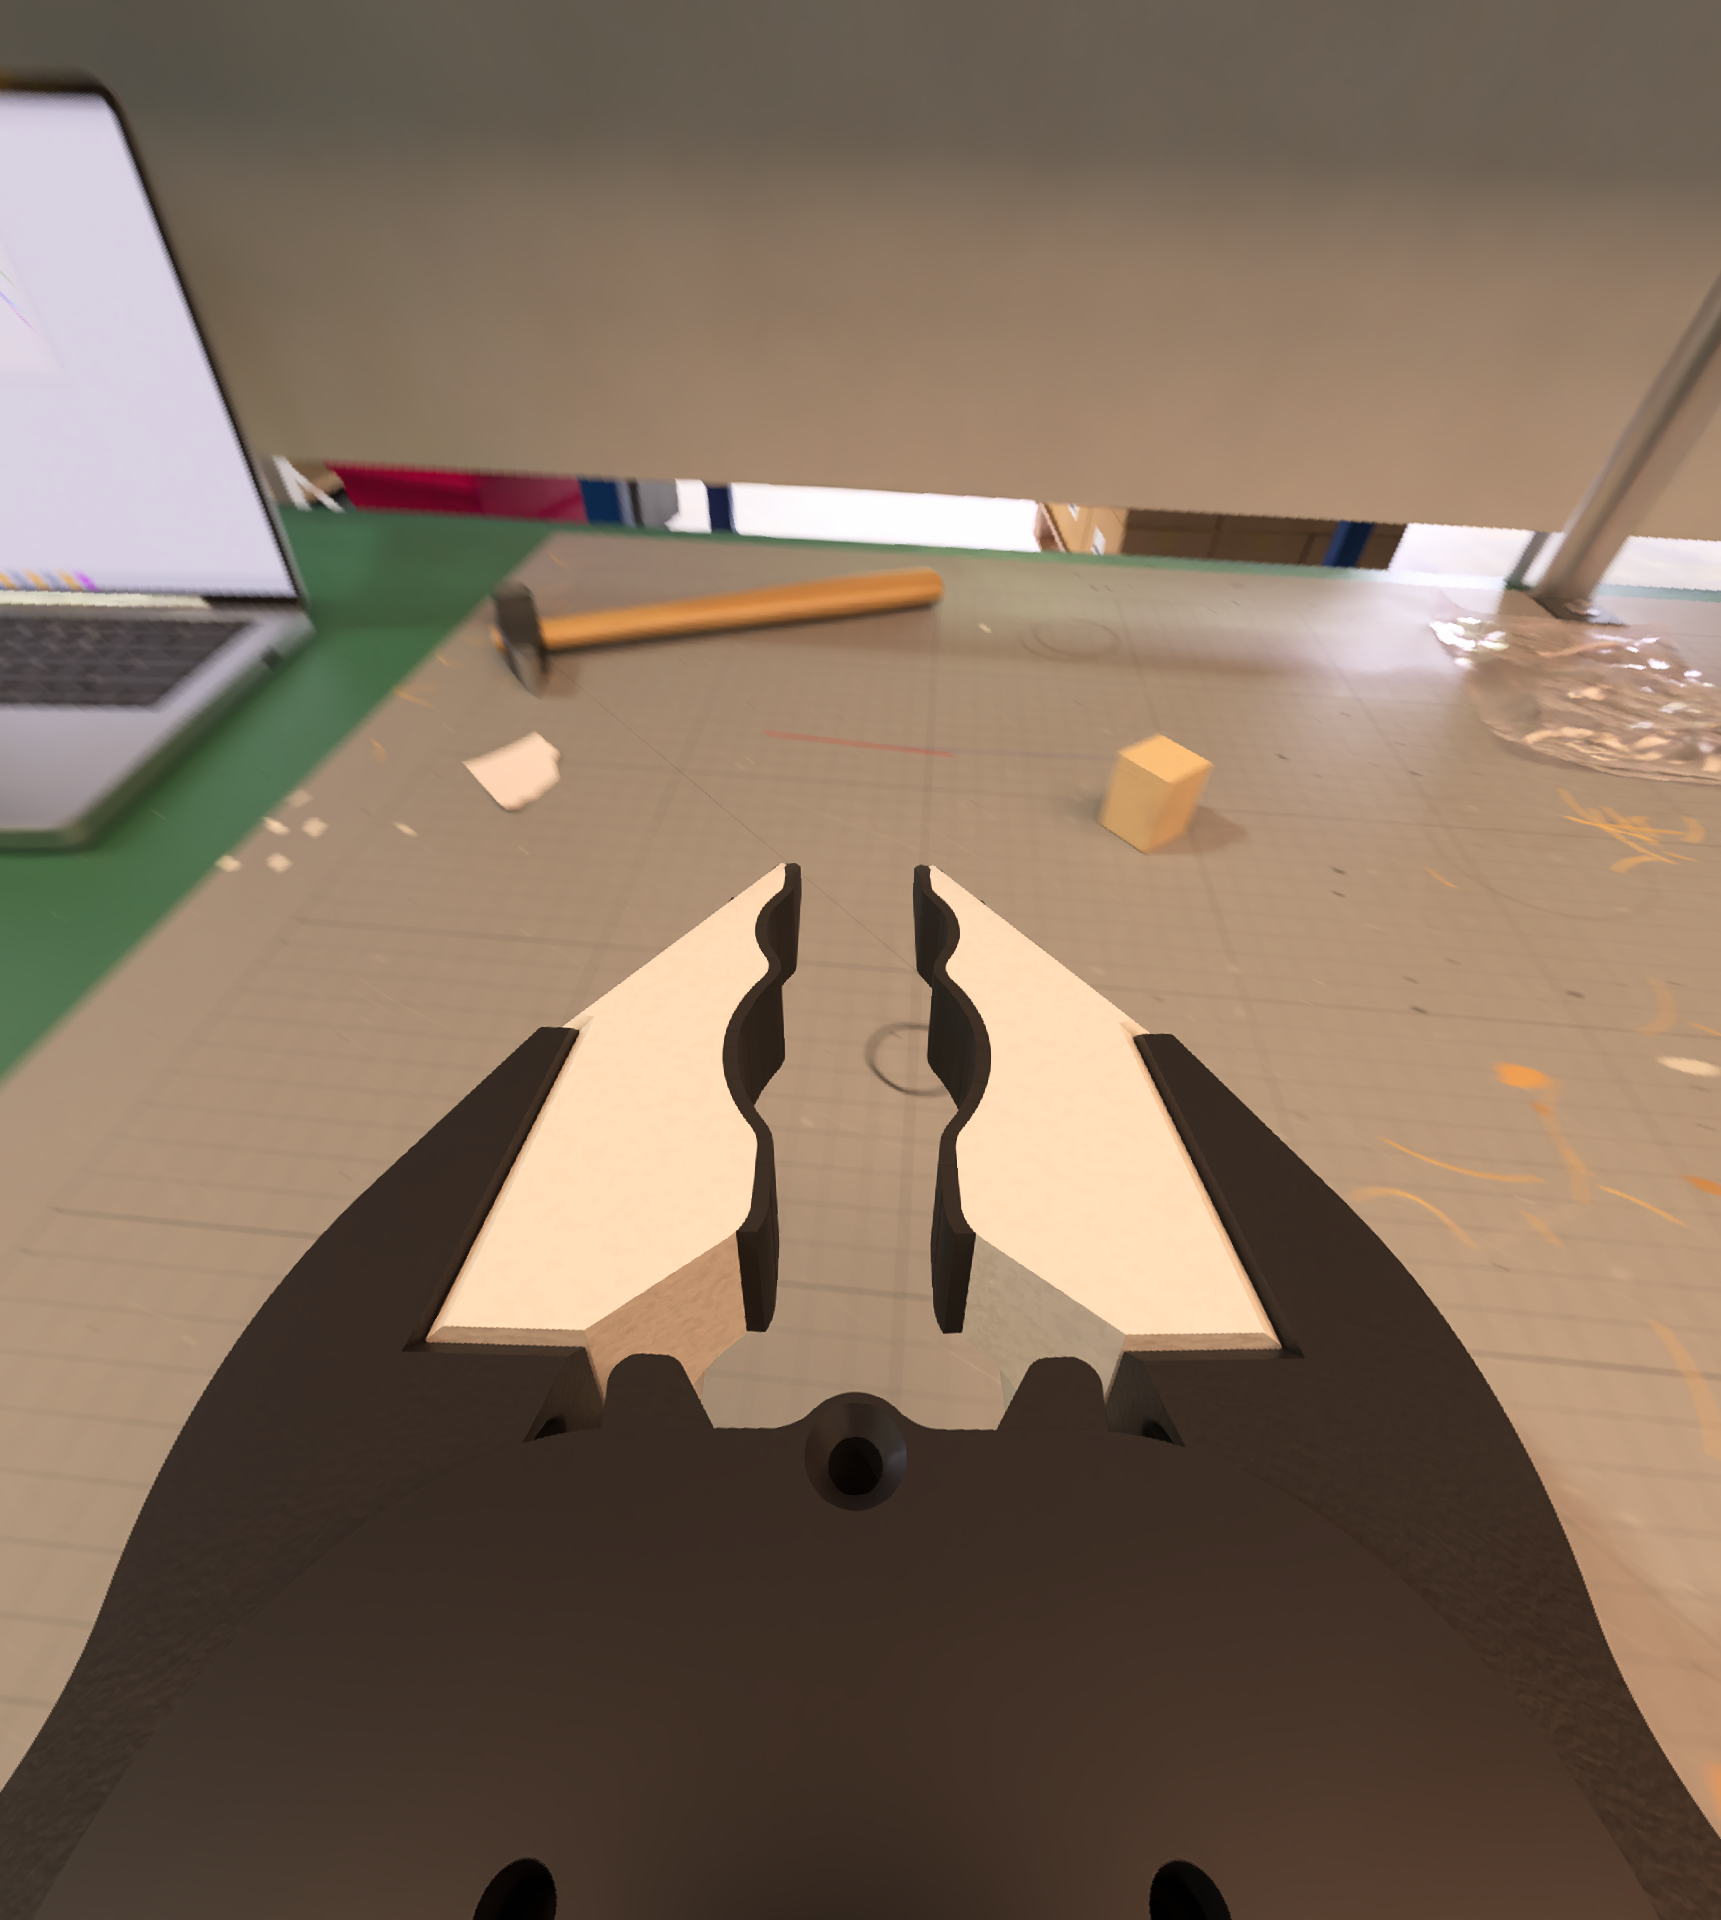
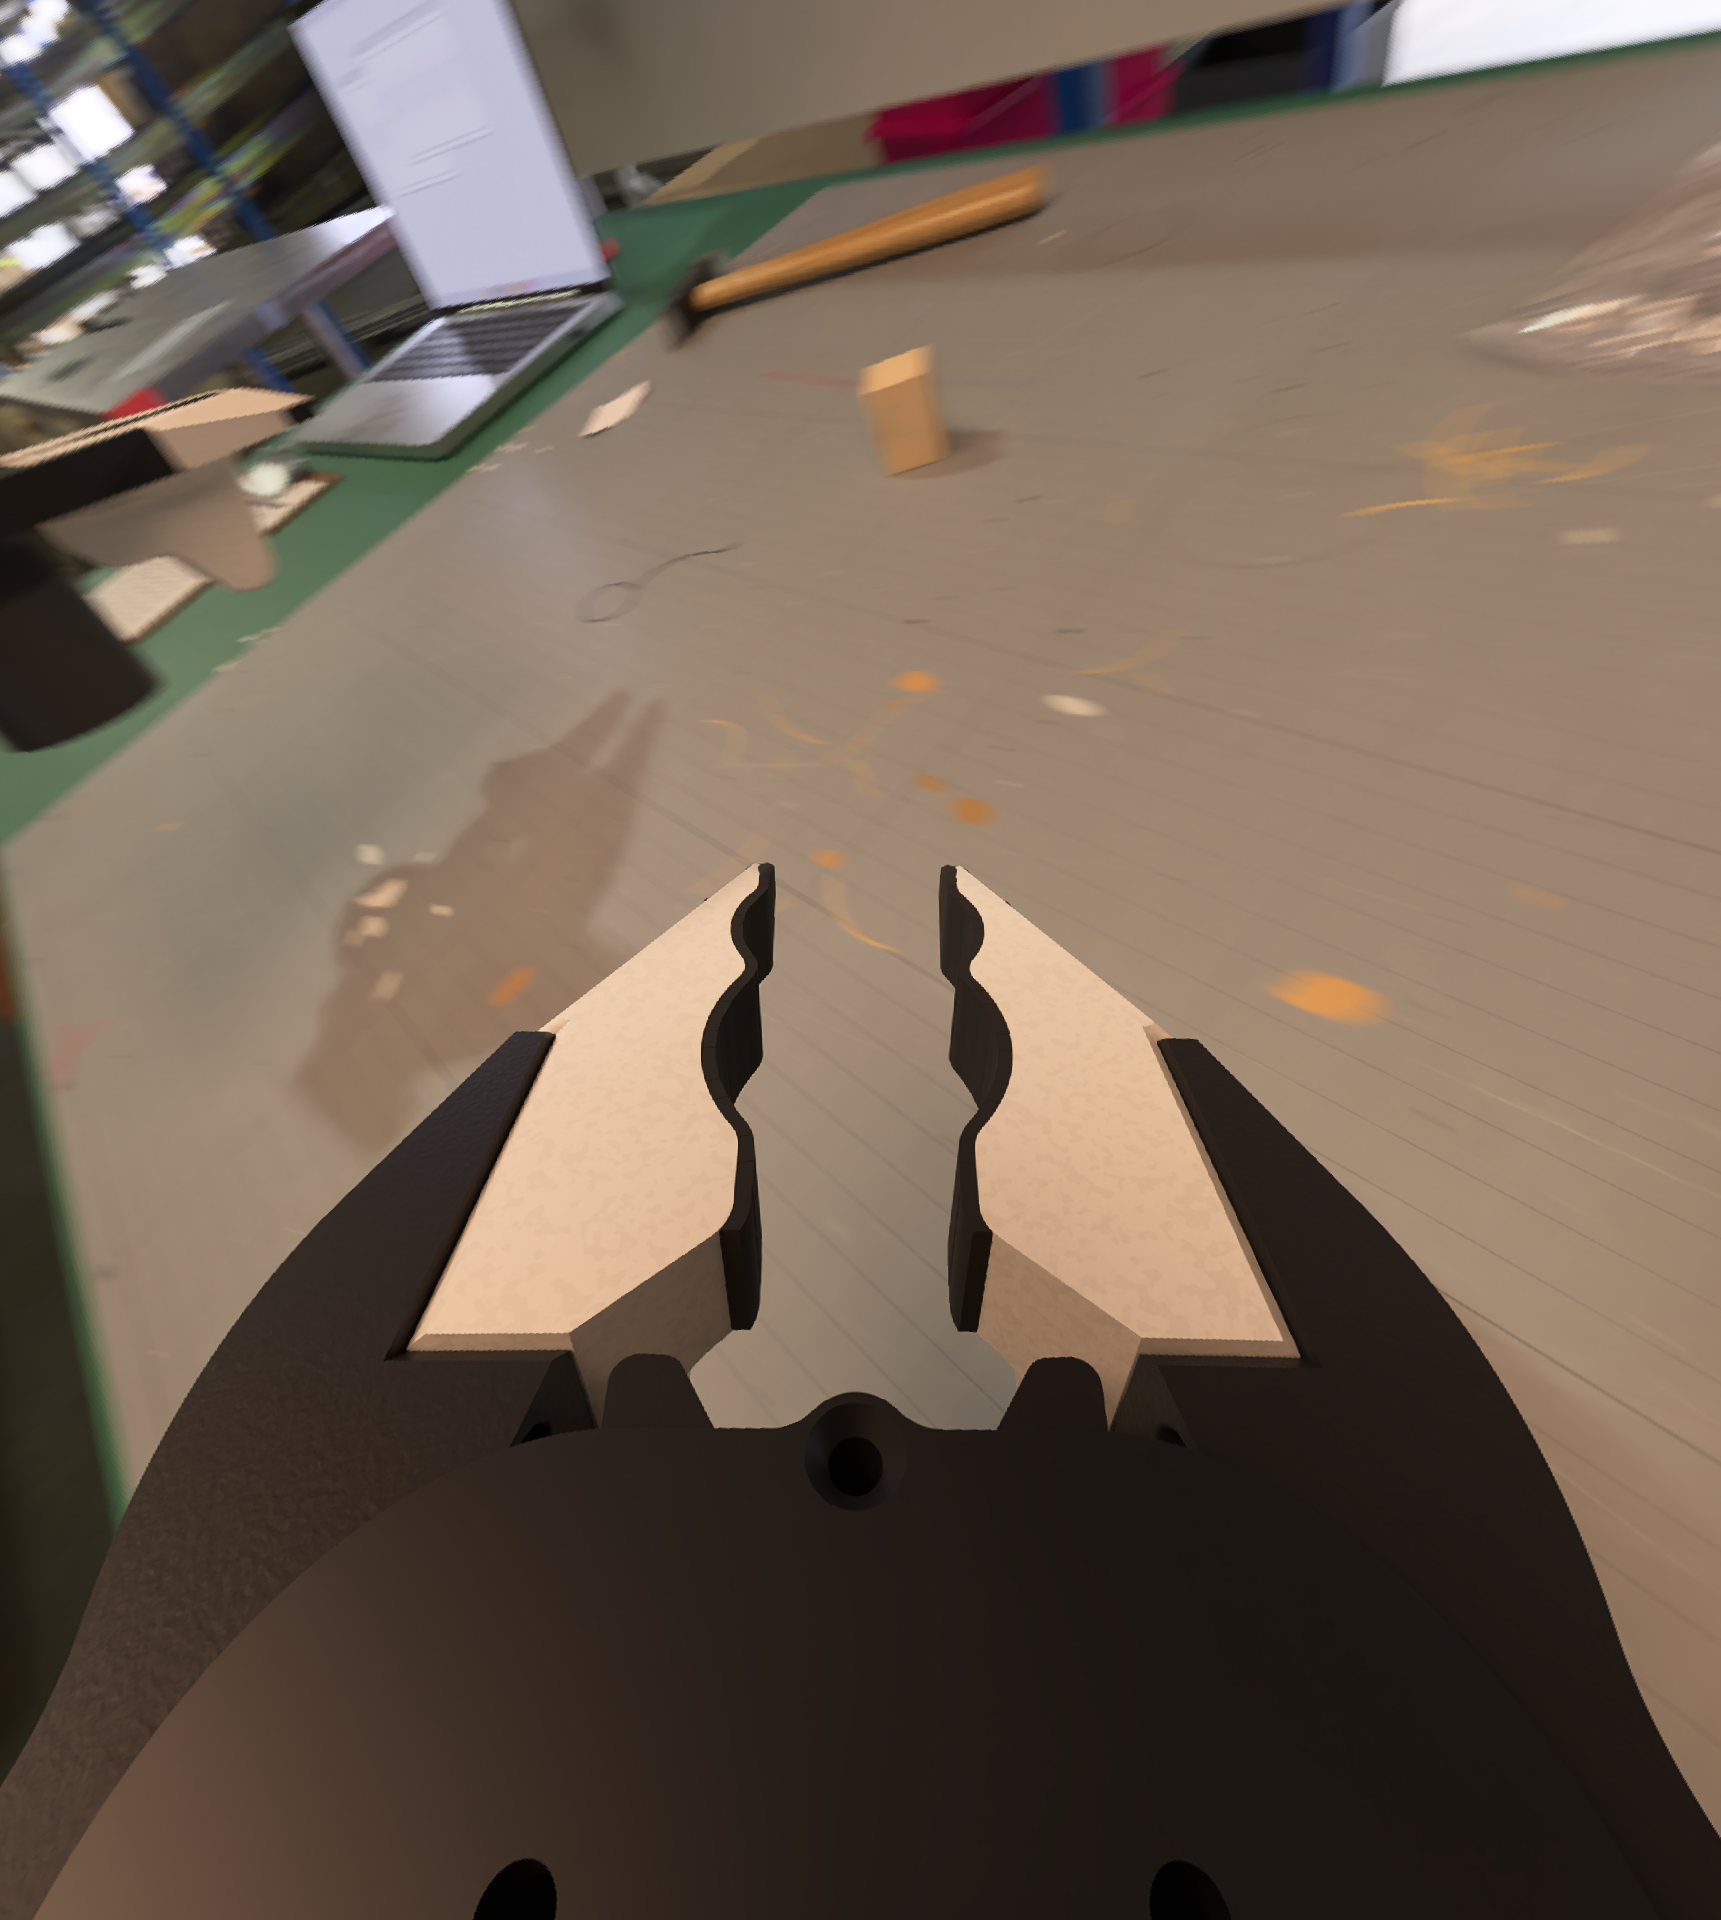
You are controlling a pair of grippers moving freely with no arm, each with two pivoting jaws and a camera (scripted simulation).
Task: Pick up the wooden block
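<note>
Pale wooden block (image 1: 1155, 792) upright on mat

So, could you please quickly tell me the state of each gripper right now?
Left gripper: open, holding nothing.
Right gripper: open, holding nothing; pale wooden block lies ahead, untouched.

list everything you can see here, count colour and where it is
wooden block: 1, pale tan, standing on the cutting mat, ahead and right of the left gripper
hammer: 1, wooden handle, metal head, far side of mat
laptop: 1, silver, open, on green surface at left
paper scrap: 1, white, near the laptop
plastic wrap: 1, clear, crumpled, far right
metal pole: 1, silver, leaning at right
cutting mat: 1, grey, orange marks
left gripper: open, empty
right gripper: open, empty
</note>
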